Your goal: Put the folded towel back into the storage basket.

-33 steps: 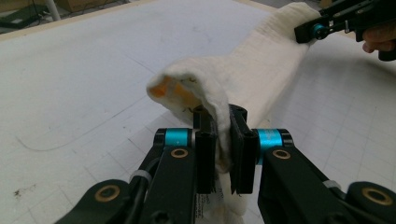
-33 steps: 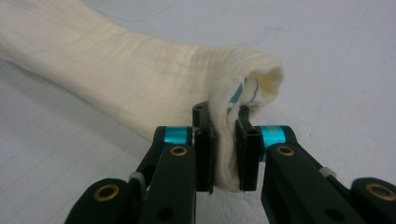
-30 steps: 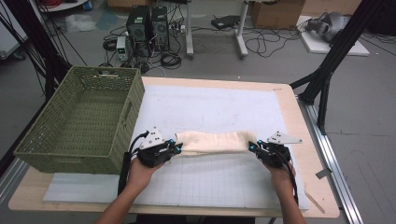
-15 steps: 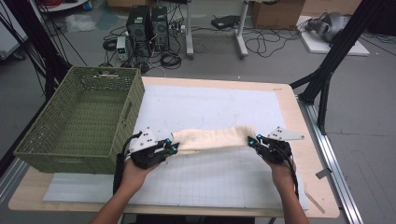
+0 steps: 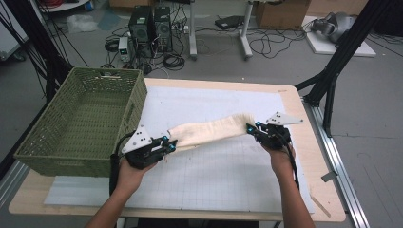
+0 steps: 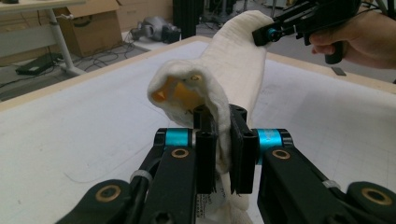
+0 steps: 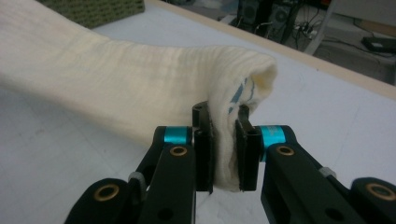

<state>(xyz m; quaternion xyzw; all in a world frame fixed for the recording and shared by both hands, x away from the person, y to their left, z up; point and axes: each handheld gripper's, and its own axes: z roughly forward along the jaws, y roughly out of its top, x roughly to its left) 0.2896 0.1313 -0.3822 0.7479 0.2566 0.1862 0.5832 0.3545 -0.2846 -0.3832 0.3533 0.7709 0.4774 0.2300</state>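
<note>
1. A cream towel (image 5: 209, 131), folded into a long band, hangs in the air above the white mat (image 5: 223, 175) on the table (image 5: 328, 209), stretched between the two grippers.
2. The left gripper (image 5: 167, 142) is clamped on the towel's left end; in the left gripper view the cloth (image 6: 219, 88) is pinched between the two black jaws, and a fold above them opens onto a yellow-orange patch (image 6: 180, 93).
3. The right gripper (image 5: 252, 129) is closed on the towel's right end, which sits higher in the high view than the left end, so the band slopes up to the right.
4. In the right gripper view the folded edge (image 7: 233, 121) is squeezed between the jaws, with blue stitching (image 7: 238, 95) showing in the fold.
5. A green woven basket (image 5: 81, 123) stands on the table's left side, just beside the left gripper and apart from the towel.
6. Each gripper is held by one of the person's hands, whose forearms come in from the bottom edge of the high view.
</note>
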